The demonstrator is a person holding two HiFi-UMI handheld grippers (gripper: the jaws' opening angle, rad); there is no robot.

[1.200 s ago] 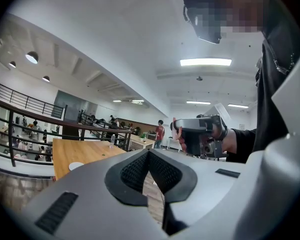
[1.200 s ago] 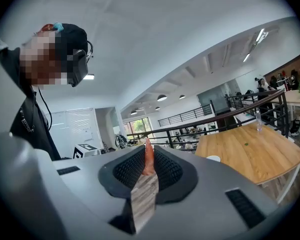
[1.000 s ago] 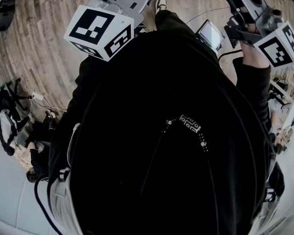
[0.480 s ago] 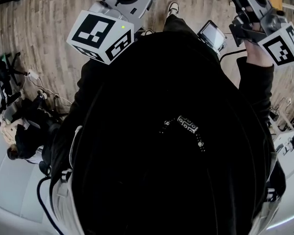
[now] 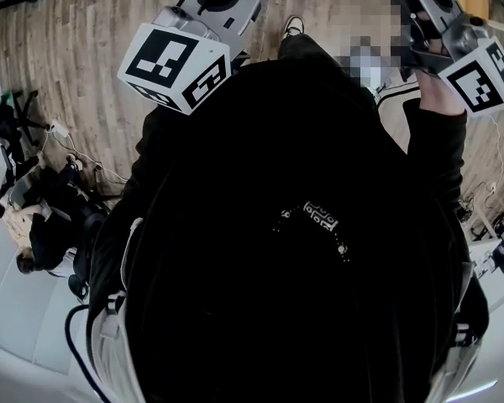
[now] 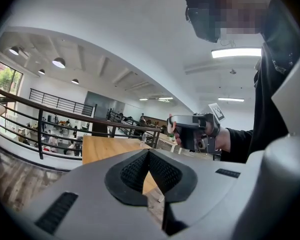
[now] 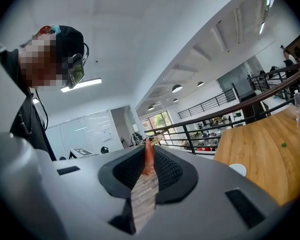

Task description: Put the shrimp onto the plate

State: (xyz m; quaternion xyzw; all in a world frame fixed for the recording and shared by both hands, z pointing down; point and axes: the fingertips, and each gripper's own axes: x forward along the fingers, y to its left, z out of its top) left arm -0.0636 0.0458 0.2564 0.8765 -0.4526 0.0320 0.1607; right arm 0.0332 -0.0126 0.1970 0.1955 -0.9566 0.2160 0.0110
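My right gripper (image 7: pixel 149 145) is shut on a thin orange-red shrimp (image 7: pixel 148 159) that stands upright between its black pads. In the left gripper view that same right gripper (image 6: pixel 192 131) hangs in the air in a person's hand. The left gripper (image 6: pixel 149 153) is shut, pad tips touching, with nothing between them. Both grippers are raised in front of the person's black top, and their marker cubes (image 5: pixel 175 64) (image 5: pixel 479 74) show at the head view's upper edge. A white round plate (image 7: pixel 237 169) peeks out on the wooden table (image 7: pixel 270 144), partly hidden by the right gripper's body.
A black metal railing (image 7: pixel 225 116) runs behind the table, and a small bottle (image 7: pixel 297 111) stands at the table's far end. The wood floor (image 5: pixel 76 49) lies below the person, with bags and cables (image 5: pixel 34 208) at the left.
The head view has swung a little, so the floor and the bags at the left have shifted. Both grippers stay raised in nearly the same places.
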